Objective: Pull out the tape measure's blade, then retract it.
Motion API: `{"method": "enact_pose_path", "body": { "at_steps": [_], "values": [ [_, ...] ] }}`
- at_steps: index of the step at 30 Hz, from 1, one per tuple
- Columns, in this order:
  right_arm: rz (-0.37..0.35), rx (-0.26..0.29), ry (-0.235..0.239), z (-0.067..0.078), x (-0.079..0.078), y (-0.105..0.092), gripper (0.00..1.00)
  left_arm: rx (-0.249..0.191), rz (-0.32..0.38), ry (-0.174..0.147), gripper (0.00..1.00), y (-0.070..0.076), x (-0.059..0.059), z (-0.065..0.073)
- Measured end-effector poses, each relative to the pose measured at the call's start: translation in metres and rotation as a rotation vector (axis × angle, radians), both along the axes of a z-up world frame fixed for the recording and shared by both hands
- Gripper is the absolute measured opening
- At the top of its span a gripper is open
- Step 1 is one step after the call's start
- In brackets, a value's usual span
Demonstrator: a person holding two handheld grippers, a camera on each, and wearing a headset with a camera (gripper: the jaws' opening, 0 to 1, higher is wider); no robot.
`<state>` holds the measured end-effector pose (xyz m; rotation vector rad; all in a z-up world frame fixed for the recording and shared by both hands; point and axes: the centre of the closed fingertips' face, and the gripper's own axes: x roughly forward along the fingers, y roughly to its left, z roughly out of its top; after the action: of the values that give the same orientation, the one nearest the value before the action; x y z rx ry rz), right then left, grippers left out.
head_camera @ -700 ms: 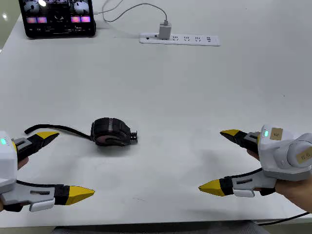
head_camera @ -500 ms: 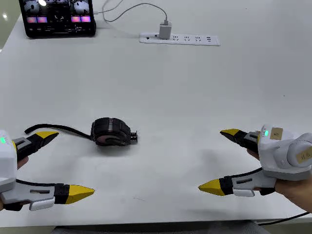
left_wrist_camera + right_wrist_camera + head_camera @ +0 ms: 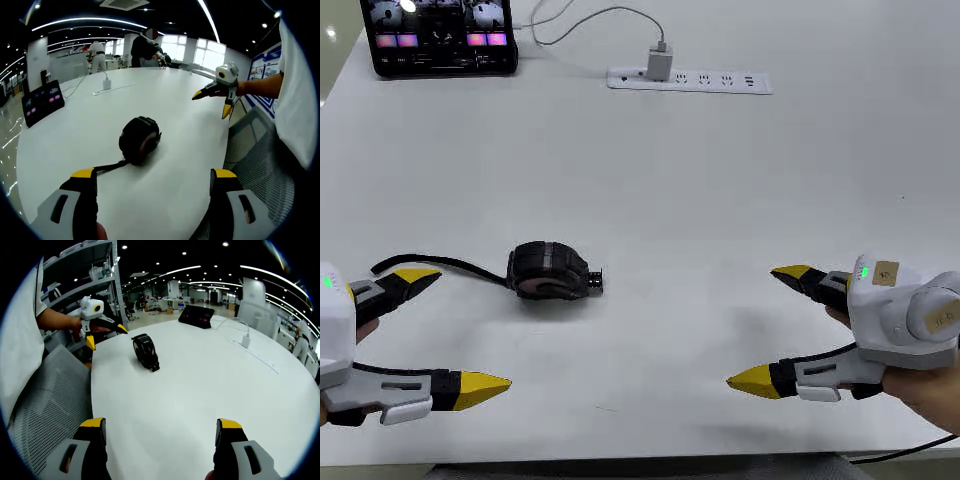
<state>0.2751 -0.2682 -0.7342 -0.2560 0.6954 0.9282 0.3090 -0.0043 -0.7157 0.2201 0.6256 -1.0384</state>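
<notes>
Head view: left hand-held gripper (image 3: 475, 327) spread, right hand-held gripper (image 3: 750, 326) spread, tape measure (image 3: 548, 271) between

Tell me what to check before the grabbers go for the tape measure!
1. Left gripper open: ok, jaws wide apart.
2. Right gripper open: ok, jaws wide apart.
3. Tape measure lying free on the table, neither gripper touching it: ok.
4. Blade hook facing the right gripper: ok.
5. Strap clear of the left gripper: cannot tell, its end lies right beside one jaw.
6. Bare table between each gripper and the tape measure: ok.
</notes>
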Motion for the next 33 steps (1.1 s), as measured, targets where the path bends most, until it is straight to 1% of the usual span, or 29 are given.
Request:
{"method": "enact_pose_path", "body": {
  "at_steps": [11, 14, 16, 21, 25, 29, 33],
  "values": [
    [0.018, -0.002, -0.005, 0.0, 0.007, 0.003, 0.9, 0.003, -0.01, 0.005, 0.91, -0.002, 0.005, -0.002],
    [0.025, -0.001, -0.006, 0.0, 0.01, 0.004, 0.9, 0.013, -0.024, 0.002, 0.91, -0.004, 0.007, -0.003],
    [0.028, 0.0, -0.007, 0.0, 0.014, 0.004, 0.9, 0.011, -0.029, 0.004, 0.91, -0.006, 0.009, -0.003],
    [0.036, 0.002, -0.011, 0.001, 0.021, 0.006, 0.9, 0.018, -0.045, -0.003, 0.91, -0.009, 0.015, -0.003],
    [0.049, 0.003, -0.014, 0.001, 0.026, 0.01, 0.91, 0.028, -0.058, 0.0, 0.92, -0.01, 0.02, -0.008],
    [0.061, 0.008, -0.014, 0.001, 0.032, 0.014, 0.91, 0.031, -0.071, 0.0, 0.92, -0.013, 0.024, -0.008],
    [0.084, 0.004, -0.013, -0.002, 0.04, 0.022, 0.9, 0.044, -0.09, -0.003, 0.9, -0.016, 0.028, -0.012]
  ]
}}
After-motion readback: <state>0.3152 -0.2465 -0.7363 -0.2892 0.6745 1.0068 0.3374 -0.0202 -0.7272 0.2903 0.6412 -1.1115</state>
